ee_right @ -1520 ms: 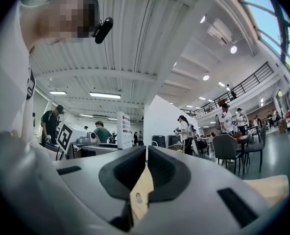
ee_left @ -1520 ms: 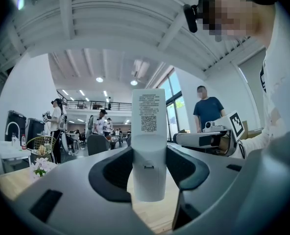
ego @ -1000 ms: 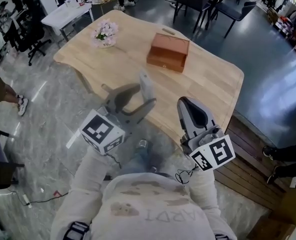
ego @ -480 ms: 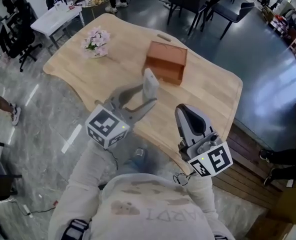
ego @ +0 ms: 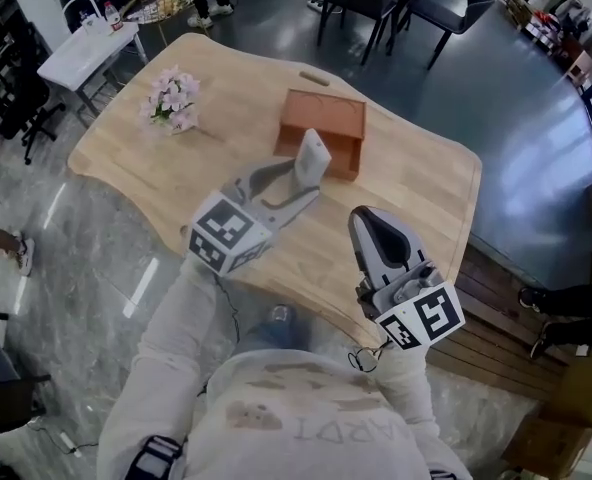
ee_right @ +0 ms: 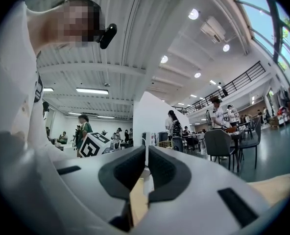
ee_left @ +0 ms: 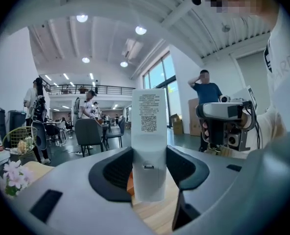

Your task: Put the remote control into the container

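head view, left to right. a small bunch of pink flowers point(ego: 173, 99) lies on the pale wooden table point(ego: 416, 183), at about nine o'clock from the open brown wooden box container point(ego: 321, 133), well apart from it. the container stands on the table toward its far edge, its open top facing up.

the left gripper point(ego: 304, 180), with its cube of square markers point(ego: 226, 238), points toward one o'clock. its jaws are closed on the long white remote control point(ego: 312, 156), pressing its two side edges. the remote control stands up out of the jaws, and its free end overlaps the container's near wall, at six o'clock from the container's middle. the left gripper view shows the remote control point(ee_left: 149, 141) upright between the dark pads, the face with a printed label and square code toward the camera.

the right gripper point(ego: 374, 230) is held at four o'clock from the container, near the table's near edge, pointing toward twelve o'clock. in the right gripper view its jaws point(ee_right: 146, 165) are almost together, with only a thin slit between the pads and nothing held.
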Demonstrator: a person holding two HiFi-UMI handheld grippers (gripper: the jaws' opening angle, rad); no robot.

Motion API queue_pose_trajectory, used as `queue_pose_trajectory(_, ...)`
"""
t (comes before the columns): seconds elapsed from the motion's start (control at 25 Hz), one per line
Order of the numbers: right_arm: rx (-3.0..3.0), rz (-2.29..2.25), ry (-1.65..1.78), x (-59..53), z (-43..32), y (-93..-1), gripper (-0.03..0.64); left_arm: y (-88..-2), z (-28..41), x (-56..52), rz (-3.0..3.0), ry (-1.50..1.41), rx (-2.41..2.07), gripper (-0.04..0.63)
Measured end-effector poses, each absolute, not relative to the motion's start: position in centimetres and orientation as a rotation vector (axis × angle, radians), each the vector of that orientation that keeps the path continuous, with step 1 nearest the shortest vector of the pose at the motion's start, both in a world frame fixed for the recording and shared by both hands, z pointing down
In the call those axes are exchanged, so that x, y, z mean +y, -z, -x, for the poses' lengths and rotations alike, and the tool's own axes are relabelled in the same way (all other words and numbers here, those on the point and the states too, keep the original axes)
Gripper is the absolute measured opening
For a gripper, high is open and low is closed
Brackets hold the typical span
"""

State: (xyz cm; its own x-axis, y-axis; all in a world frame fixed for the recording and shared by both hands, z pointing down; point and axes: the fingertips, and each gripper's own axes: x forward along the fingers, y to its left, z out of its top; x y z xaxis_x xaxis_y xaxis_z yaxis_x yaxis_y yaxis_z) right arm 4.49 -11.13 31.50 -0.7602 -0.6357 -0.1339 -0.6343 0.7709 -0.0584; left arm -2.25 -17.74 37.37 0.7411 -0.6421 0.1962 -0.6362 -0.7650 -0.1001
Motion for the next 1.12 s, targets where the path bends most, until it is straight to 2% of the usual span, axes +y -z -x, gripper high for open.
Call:
queue_pose_trajectory(0.72,2.754,1.15,0.053,-19.2,-1.9,-32.0,0.025,-43.7,3.9,-28.5,2.917,0.636,0.913,0.209)
queue_pose_trajectory(1.12,2.768,1.161,0.061,-21.5,-2.0,-31.9,0.025,-46.3,3.4,-32.8,2.92,0.665,0.941,0.209)
